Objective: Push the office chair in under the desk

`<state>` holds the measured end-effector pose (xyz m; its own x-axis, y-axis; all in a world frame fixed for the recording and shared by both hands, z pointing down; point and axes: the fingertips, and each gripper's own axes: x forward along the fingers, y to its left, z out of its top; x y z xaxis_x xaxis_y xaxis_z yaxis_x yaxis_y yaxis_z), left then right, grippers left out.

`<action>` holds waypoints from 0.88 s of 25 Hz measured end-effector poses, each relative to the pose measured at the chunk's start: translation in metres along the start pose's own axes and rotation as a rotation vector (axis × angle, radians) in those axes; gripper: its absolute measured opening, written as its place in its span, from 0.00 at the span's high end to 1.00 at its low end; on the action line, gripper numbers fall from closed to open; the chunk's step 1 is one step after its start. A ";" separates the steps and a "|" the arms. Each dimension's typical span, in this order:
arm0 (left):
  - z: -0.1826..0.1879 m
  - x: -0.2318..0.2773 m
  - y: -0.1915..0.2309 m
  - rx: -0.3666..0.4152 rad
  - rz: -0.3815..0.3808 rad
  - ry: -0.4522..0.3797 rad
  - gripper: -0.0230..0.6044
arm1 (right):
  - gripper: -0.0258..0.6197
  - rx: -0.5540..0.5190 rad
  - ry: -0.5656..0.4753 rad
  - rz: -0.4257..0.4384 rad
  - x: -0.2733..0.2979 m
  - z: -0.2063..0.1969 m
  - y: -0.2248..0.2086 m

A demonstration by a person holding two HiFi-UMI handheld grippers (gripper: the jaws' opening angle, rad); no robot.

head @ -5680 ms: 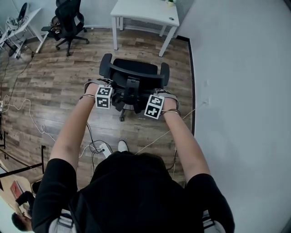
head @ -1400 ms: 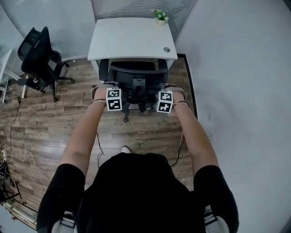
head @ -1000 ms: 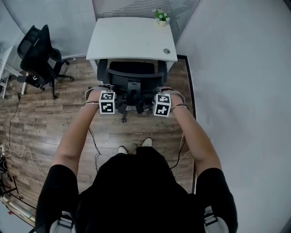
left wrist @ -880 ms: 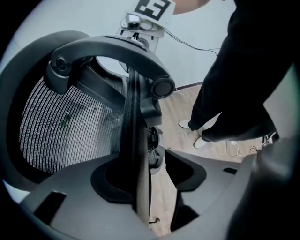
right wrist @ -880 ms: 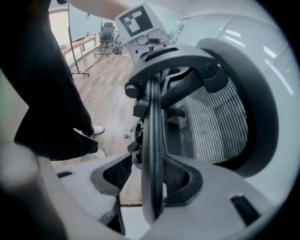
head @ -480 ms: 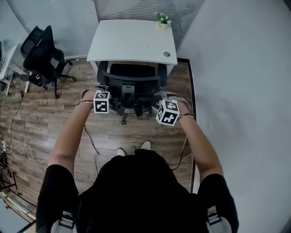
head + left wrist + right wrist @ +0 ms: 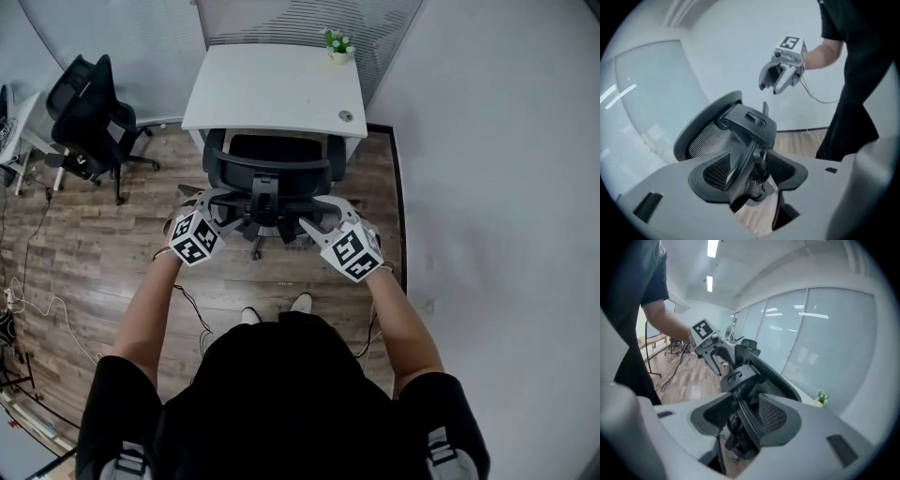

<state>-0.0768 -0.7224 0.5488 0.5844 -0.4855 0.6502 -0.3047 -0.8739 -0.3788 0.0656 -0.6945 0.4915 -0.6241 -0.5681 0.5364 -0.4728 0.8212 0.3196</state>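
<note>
Chair: the black mesh-backed office chair [image 7: 272,173] sits at upper centre, and we see its seat tucked under the front edge of the white rectangular desk [image 7: 272,89].
Left gripper [image 7: 208,206]: jaws spread wide, the chair's back spine framed between them, nothing clamped.
Right gripper [image 7: 323,216]: jaws wide apart too, just behind the backrest, holding nothing.
Desk top: small green potted plant [image 7: 338,44] at the far right corner.
Upper left: second black office chair [image 7: 89,98] on the wood-plank floor [image 7: 94,253].
</note>
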 end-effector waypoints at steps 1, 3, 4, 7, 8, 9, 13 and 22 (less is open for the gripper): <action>0.007 -0.008 -0.001 -0.051 0.027 -0.049 0.58 | 0.68 0.033 -0.047 -0.008 -0.002 0.007 0.003; 0.024 -0.026 -0.001 -0.160 0.074 -0.160 0.58 | 0.68 0.095 -0.124 -0.014 -0.004 0.020 0.010; 0.034 -0.035 -0.001 -0.209 0.094 -0.219 0.58 | 0.68 0.122 -0.158 -0.015 -0.005 0.027 0.012; 0.063 -0.056 0.000 -0.291 0.137 -0.358 0.58 | 0.68 0.191 -0.260 -0.021 -0.012 0.048 0.017; 0.070 -0.061 -0.001 -0.298 0.148 -0.388 0.58 | 0.68 0.208 -0.292 -0.025 -0.015 0.055 0.019; 0.076 -0.066 -0.002 -0.302 0.157 -0.413 0.58 | 0.70 0.223 -0.321 -0.028 -0.019 0.061 0.020; 0.100 -0.084 -0.005 -0.346 0.173 -0.515 0.63 | 0.73 0.255 -0.414 -0.052 -0.035 0.086 0.021; 0.122 -0.105 -0.002 -0.390 0.244 -0.627 0.85 | 0.86 0.278 -0.504 -0.124 -0.057 0.104 0.013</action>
<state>-0.0463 -0.6668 0.4008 0.7476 -0.6629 0.0406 -0.6540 -0.7454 -0.1286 0.0308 -0.6572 0.3837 -0.7400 -0.6708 0.0483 -0.6643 0.7403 0.1030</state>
